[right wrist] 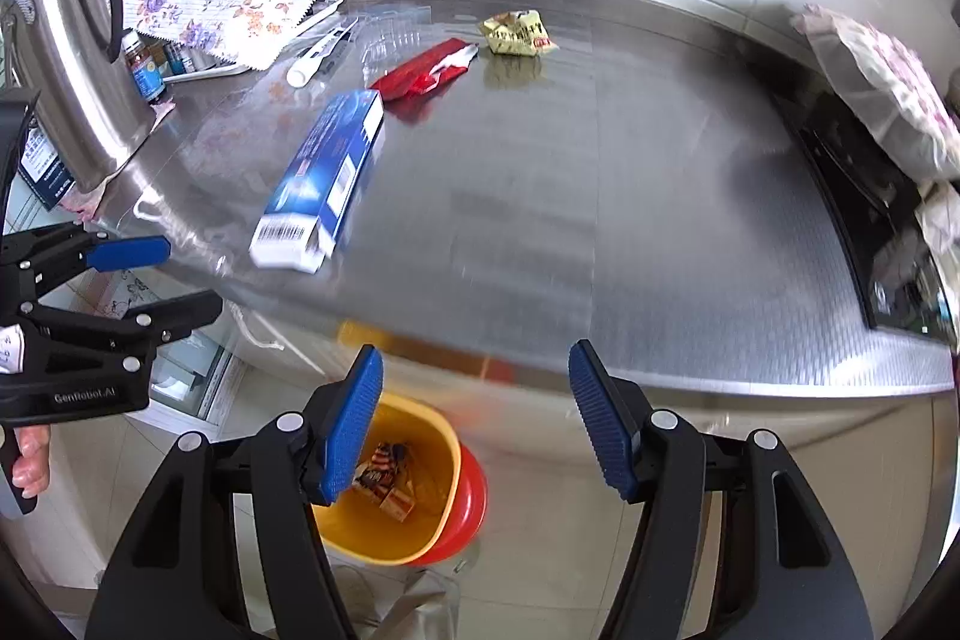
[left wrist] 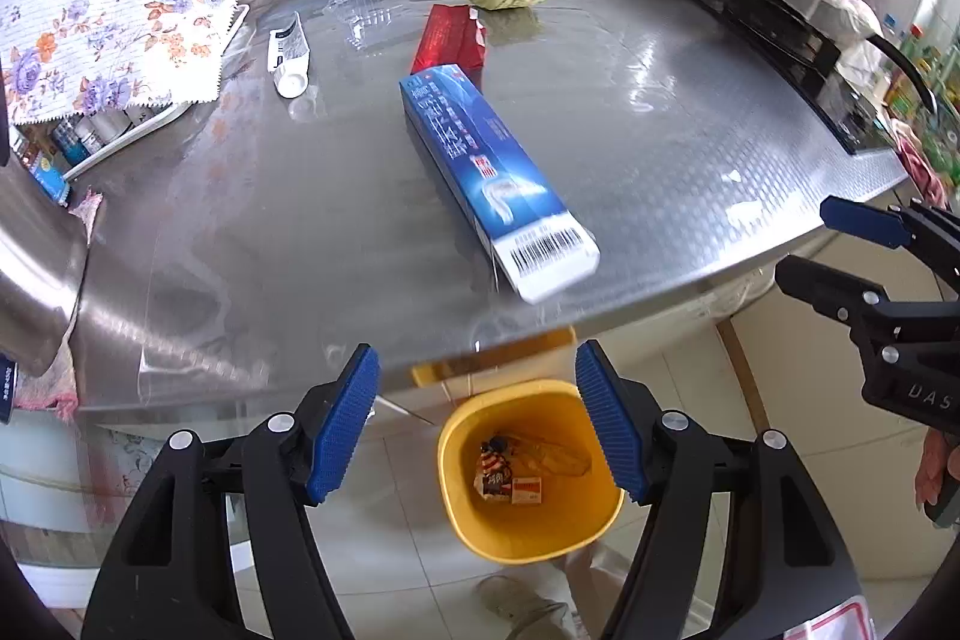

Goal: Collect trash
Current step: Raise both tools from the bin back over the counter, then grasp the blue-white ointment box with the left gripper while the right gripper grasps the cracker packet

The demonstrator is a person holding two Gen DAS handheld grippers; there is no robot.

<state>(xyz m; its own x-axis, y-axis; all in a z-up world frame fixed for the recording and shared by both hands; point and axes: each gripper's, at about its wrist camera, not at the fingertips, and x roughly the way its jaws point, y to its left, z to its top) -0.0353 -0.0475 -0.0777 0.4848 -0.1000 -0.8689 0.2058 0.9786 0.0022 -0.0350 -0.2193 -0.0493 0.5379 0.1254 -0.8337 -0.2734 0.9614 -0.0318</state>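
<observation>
Left wrist: toothpaste box overhangs counter edge; tongs agape, empty.

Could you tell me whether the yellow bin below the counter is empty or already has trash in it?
Not empty. The yellow bin has a few wrappers and a small box lying at its bottom, and most of its depth remains unfilled.
</observation>
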